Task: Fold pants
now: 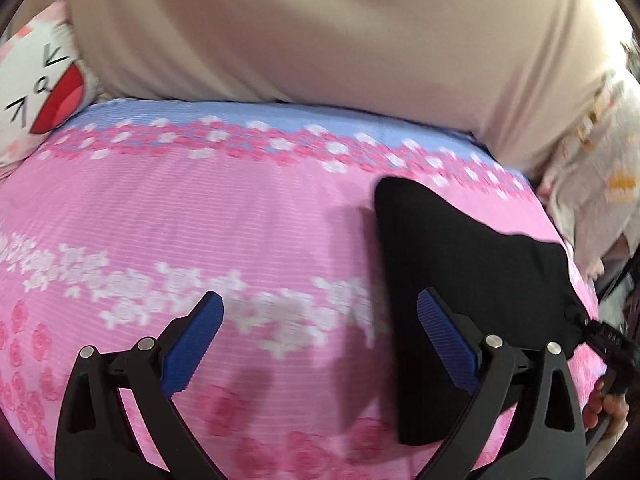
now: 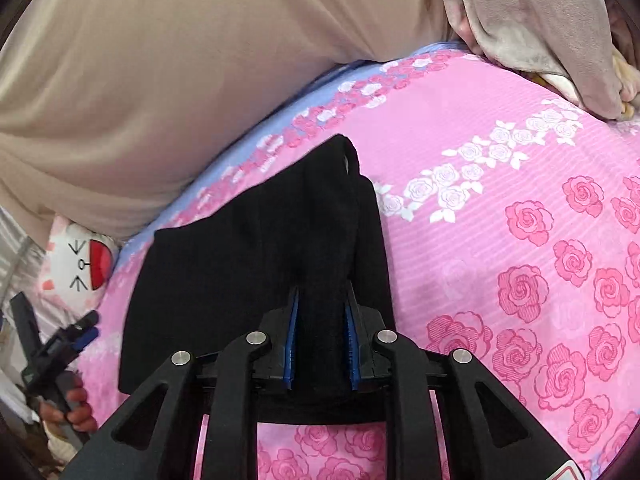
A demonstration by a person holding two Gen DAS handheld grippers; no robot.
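Black pants (image 2: 256,248) lie folded into a compact stack on the pink rose-print bed sheet (image 2: 500,160). My right gripper (image 2: 322,292) is shut on a raised fold at the near edge of the pants, with black cloth filling the gap between its blue pads (image 2: 291,340). In the left wrist view the pants (image 1: 460,260) lie to the right. My left gripper (image 1: 320,300) hovers open over bare sheet (image 1: 160,208) with nothing between its fingers. Its right finger (image 1: 444,340) overlaps the left edge of the pants in the picture. The left gripper (image 2: 76,336) also shows at the lower left of the right wrist view.
A big beige cushion (image 1: 300,28) borders the far side of the bed. A white cat-face pillow (image 1: 36,84) sits at the left corner. A grey blanket (image 2: 540,28) is heaped at the far right. A person's hand (image 2: 76,404) grips the left tool's handle.
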